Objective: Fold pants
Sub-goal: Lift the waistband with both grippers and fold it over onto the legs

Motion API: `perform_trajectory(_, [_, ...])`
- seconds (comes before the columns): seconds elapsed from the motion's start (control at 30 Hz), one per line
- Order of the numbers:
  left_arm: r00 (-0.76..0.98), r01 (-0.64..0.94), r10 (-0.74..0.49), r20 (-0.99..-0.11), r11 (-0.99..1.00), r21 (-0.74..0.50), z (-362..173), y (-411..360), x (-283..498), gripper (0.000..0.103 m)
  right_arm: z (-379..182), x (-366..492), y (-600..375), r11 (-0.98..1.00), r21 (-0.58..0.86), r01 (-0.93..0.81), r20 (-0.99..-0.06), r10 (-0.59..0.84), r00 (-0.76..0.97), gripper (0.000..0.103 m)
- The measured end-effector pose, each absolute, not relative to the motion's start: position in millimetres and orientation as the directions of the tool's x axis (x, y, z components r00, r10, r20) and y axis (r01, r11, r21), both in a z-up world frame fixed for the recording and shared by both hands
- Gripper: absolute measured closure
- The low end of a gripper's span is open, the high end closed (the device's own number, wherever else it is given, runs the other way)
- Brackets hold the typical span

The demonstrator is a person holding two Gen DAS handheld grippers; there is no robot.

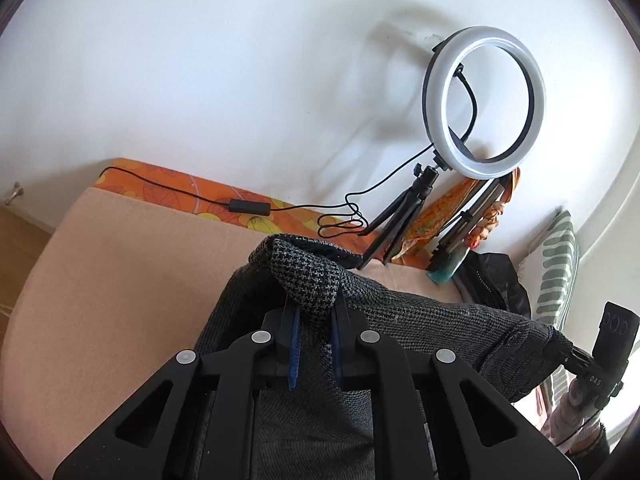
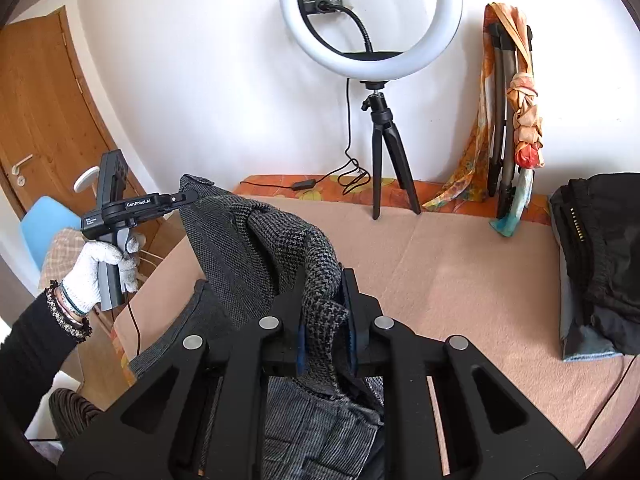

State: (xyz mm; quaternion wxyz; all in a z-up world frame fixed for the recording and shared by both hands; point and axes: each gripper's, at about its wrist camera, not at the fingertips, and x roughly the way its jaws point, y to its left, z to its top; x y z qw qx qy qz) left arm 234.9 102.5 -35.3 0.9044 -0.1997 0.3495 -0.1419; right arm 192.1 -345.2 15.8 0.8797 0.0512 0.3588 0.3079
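Observation:
The pants are dark grey woven cloth, held up in the air between both grippers above a peach-covered bed. My left gripper is shut on a bunched edge of the pants. My right gripper is shut on another bunched edge of the pants. In the right wrist view the left gripper shows at the left, held by a white-gloved hand, pinching the cloth. In the left wrist view the right gripper shows at the far right, clamped on the cloth.
A lit ring light on a small tripod stands at the back of the bed with its cable. A folded stand draped with orange scarves leans on the wall. A stack of dark clothes lies at the right. A wooden door is at the left.

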Motion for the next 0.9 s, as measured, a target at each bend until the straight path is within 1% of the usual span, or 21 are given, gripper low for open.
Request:
perform_trajectory(0.27, [0.732,0.101,-0.4,-0.552,0.864,-0.493,-29,95,140,0.092,10,116,-347,0.797,0.299,-0.525,-0.603,0.584,0.544,0.088])
perform_trajectory(0.4, [0.73,0.082,-0.396,-0.557,0.86,-0.504,-45,92,95,0.092,-3,84,-348,0.796,0.276,-0.538,-0.611,0.578,0.541,0.088])
perform_trajectory(0.47, [0.723,0.071,-0.387,-0.572,0.866,-0.495,-57,90,74,0.092,-11,68,-349,0.793,0.259,-0.552,-0.61,0.577,0.543,0.088])
perform_trajectory(0.57, [0.697,0.05,-0.403,-0.593,0.852,-0.521,-82,89,48,0.092,-30,53,-353,0.784,0.29,-0.55,-0.61,0.594,0.525,0.088])
perform_trajectory(0.67, [0.661,0.03,-0.41,-0.629,0.852,-0.523,-105,87,32,0.092,-48,38,-355,0.786,0.259,-0.562,-0.626,0.579,0.522,0.088])
perform_trajectory(0.7, [0.653,0.028,-0.403,-0.641,0.859,-0.511,-110,87,25,0.091,-53,34,-354,0.787,0.243,-0.567,-0.637,0.57,0.518,0.088])
perform_trajectory(0.73, [0.649,0.019,-0.39,-0.653,0.866,-0.499,-114,87,21,0.087,-58,30,-355,0.788,0.227,-0.573,-0.645,0.562,0.518,0.088])
perform_trajectory(0.83, [0.637,0.0,-0.401,-0.658,0.854,-0.52,-121,94,8,0.085,-74,20,-359,0.796,0.193,-0.574,-0.665,0.537,0.52,0.088])
perform_trajectory(0.9, [0.621,-0.016,-0.405,-0.671,0.849,-0.528,-123,97,5,0.079,-84,17,-358,0.801,0.157,-0.577,-0.687,0.509,0.519,0.088])
